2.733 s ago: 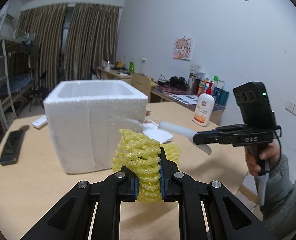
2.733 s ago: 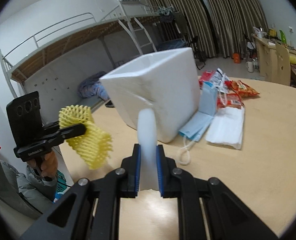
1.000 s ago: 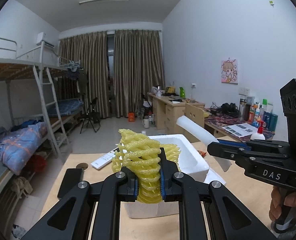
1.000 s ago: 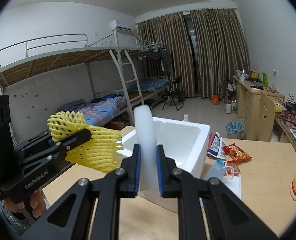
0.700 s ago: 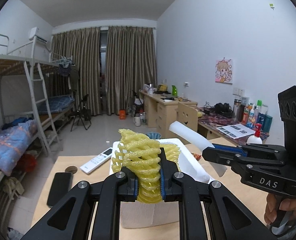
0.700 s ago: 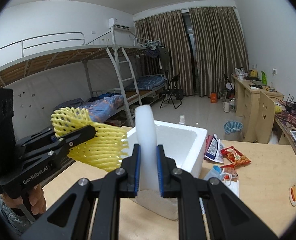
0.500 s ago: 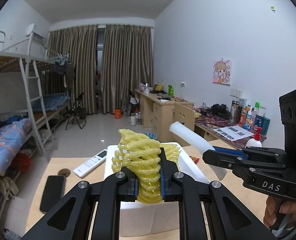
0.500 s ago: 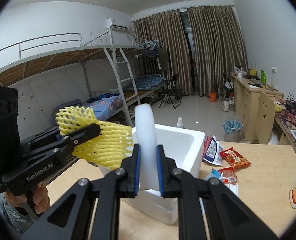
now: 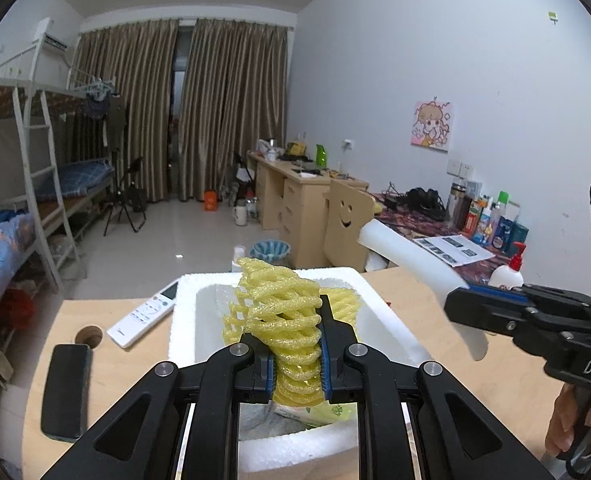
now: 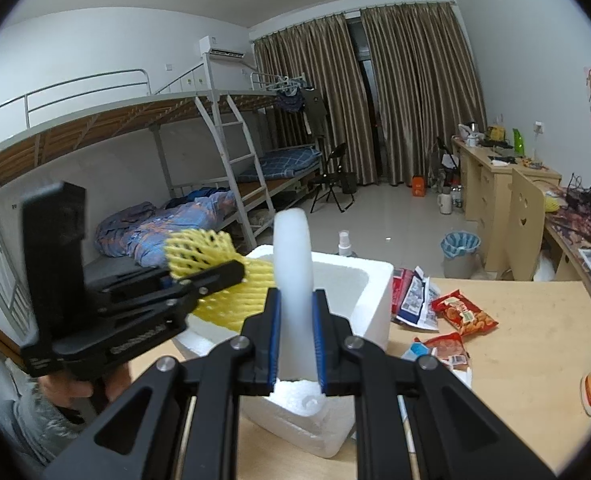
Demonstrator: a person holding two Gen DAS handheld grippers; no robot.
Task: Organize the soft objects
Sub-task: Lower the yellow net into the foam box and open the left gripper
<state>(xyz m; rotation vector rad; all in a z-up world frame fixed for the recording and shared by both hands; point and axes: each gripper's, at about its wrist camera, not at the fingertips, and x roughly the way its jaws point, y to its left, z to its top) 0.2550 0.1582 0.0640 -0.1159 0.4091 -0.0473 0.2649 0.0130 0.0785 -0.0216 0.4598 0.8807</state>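
Observation:
My left gripper (image 9: 297,354) is shut on a yellow foam net (image 9: 283,312) and holds it right above the open white styrofoam box (image 9: 379,308). It also shows at the left in the right wrist view (image 10: 215,280). My right gripper (image 10: 296,340) is shut on a white foam sheet (image 10: 293,268) and holds it upright over the box's near corner (image 10: 371,296). The sheet also shows in the left wrist view (image 9: 411,264), to the right of the box.
The box stands on a wooden table (image 9: 127,364). A white remote (image 9: 143,314) and a black phone (image 9: 65,388) lie left of it. Snack packets (image 10: 459,314), masks and a lotion bottle (image 9: 505,274) lie to its right. A bunk bed (image 10: 223,200) is behind.
Both grippers rose from table level beside the box to above its rim. The yellow net now hangs over the box opening, and the white sheet came closer to it.

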